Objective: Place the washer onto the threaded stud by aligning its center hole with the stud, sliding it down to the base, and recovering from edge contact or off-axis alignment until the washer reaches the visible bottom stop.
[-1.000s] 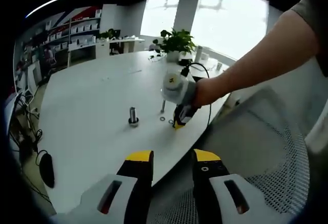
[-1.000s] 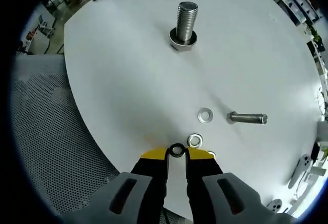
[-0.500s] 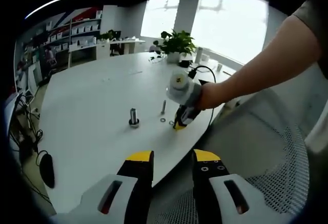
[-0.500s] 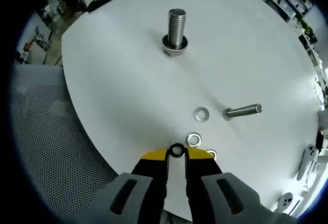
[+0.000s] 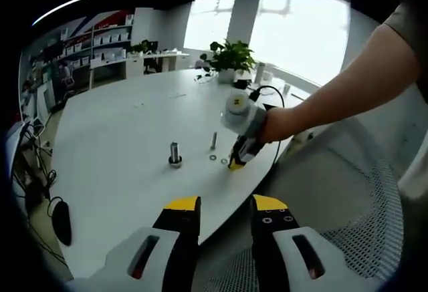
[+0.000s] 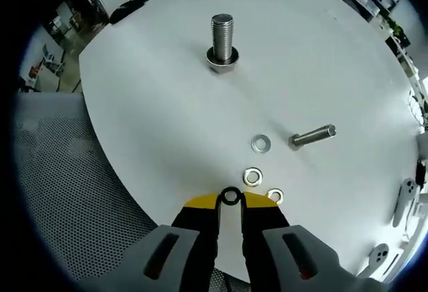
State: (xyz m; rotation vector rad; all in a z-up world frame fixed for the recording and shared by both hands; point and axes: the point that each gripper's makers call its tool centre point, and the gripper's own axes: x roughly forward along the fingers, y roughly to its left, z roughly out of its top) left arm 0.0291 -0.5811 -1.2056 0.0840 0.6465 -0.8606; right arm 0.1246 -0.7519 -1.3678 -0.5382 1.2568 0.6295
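A: Item one, my right gripper [image 6: 230, 198]. Condition?

B: Jaws drawn close, pinching a small dark washer [image 6: 231, 196] by its rim between the yellow tips. The washer stands on edge, its hole facing the camera, above the near margin of the white table [image 6: 147, 118]. In the left gripper view the same tool [image 5: 235, 164] shows at the table's edge, held in a hand [image 5: 275, 123], tips pointing down.

A: Item two, the threaded stud [image 6: 221, 39].

B: Upright on the table, wide collar at its base, well apart from the held washer and farther in across the table. In the left gripper view it [image 5: 175, 154] stands just left of the right gripper.

A: Loose hardware?

B: Three bright washers: one [image 6: 261, 143] near the middle, one [image 6: 253, 176] closer to the tips, one [image 6: 275, 196] just right of the tips. One bolt [image 6: 311, 135] lying on its side, beside the first washer.

A: Item three, my left gripper [image 5: 225, 206].

B: Jaws spread apart, nothing between them, hovering off the table's near edge, over a mesh chair [image 5: 348, 225].

A: Background?

B: Potted plant [image 5: 229, 55] at the far end of the table.
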